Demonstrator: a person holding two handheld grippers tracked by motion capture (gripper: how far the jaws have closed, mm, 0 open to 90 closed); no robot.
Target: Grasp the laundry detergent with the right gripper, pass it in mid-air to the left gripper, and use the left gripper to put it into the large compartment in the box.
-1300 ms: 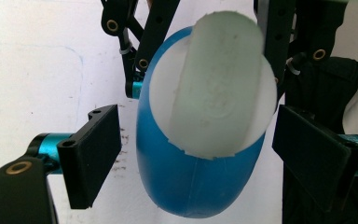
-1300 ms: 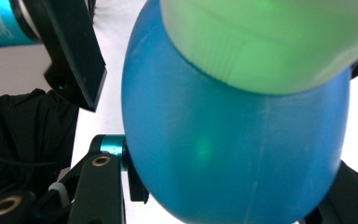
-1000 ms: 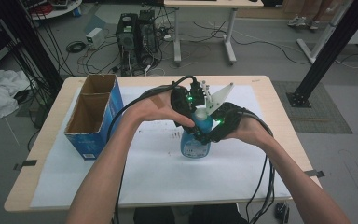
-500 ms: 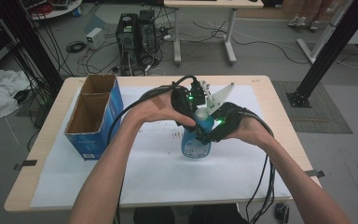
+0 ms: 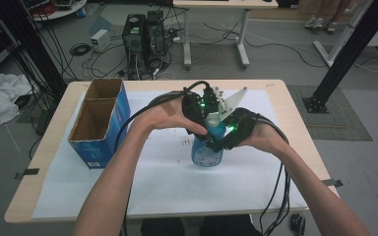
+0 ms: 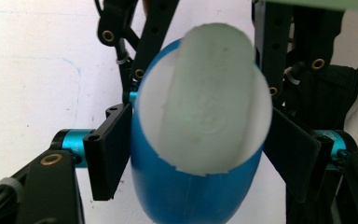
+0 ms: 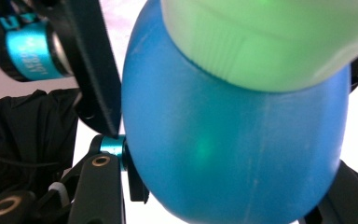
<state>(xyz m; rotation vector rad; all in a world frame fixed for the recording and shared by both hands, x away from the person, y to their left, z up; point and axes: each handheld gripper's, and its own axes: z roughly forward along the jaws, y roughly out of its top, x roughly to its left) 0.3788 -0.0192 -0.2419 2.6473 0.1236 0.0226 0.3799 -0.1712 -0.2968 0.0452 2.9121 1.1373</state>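
High view shows the blue bottle (image 5: 206, 150) standing on the table (image 5: 275, 88); the right gripper (image 5: 225, 140) squeezes its body. The left gripper (image 5: 207, 114) has just been closing and now pinches the white cap (image 6: 205, 100); the cap still looks on, so opening it is left.

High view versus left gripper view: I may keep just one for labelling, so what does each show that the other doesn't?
High view: the blue cardboard box on the table, and both of the person's forearms reaching in. Left gripper view: close up, the white top of the blue bottle, with the left gripper pads pressed on its blue body, the jaws having just closed. Both: the blue bottle, the left gripper and the white sheet.
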